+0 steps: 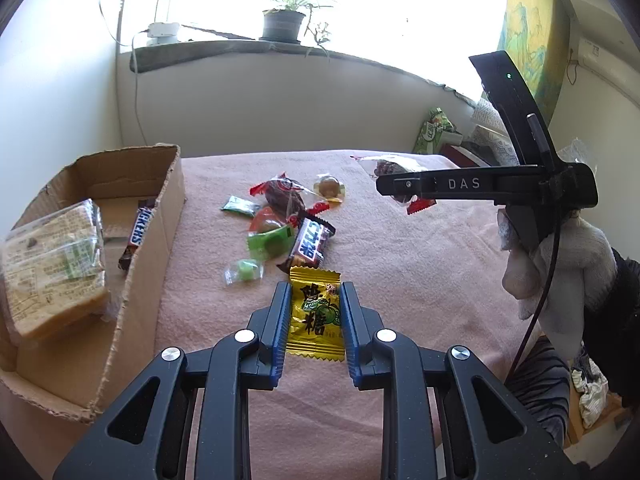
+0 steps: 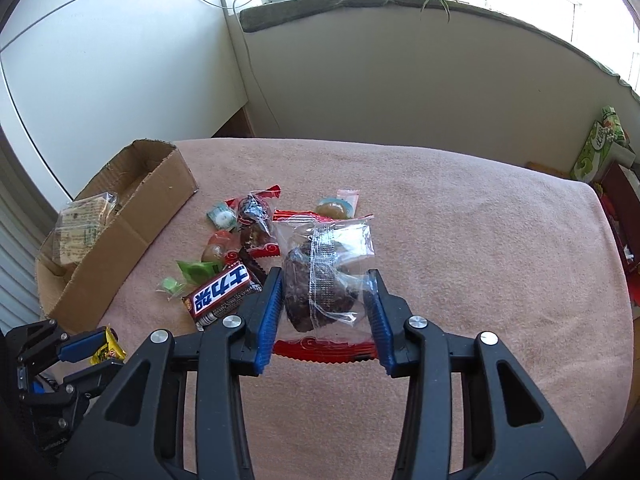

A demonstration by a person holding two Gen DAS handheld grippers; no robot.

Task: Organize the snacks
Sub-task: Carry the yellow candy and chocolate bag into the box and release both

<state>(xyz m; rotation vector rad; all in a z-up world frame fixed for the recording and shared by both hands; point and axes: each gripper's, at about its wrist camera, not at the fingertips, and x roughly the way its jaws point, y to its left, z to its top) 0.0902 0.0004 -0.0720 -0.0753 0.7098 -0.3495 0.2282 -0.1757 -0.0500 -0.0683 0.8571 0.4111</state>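
My left gripper [image 1: 314, 294] is shut on a yellow candy packet [image 1: 315, 314] just above the pink cloth; the packet also shows in the right wrist view [image 2: 107, 351]. My right gripper [image 2: 325, 284] is shut on a clear wrapped dark cake [image 2: 320, 280], held above the cloth, and shows in the left wrist view [image 1: 404, 186]. A cardboard box [image 1: 144, 264] at the left holds a wrapped sandwich [image 1: 52, 264] and a Snickers bar [image 1: 138, 232]. A pile of snacks lies mid-table with another Snickers bar [image 1: 310, 242] and small green candies [image 1: 245, 271].
The pink cloth [image 2: 480, 240] covers the table, bare on the right half. A wall and windowsill with a potted plant [image 1: 282, 24] stand behind. A green package [image 2: 598, 148] sits past the far right edge. A gloved hand [image 1: 560, 276] holds the right gripper.
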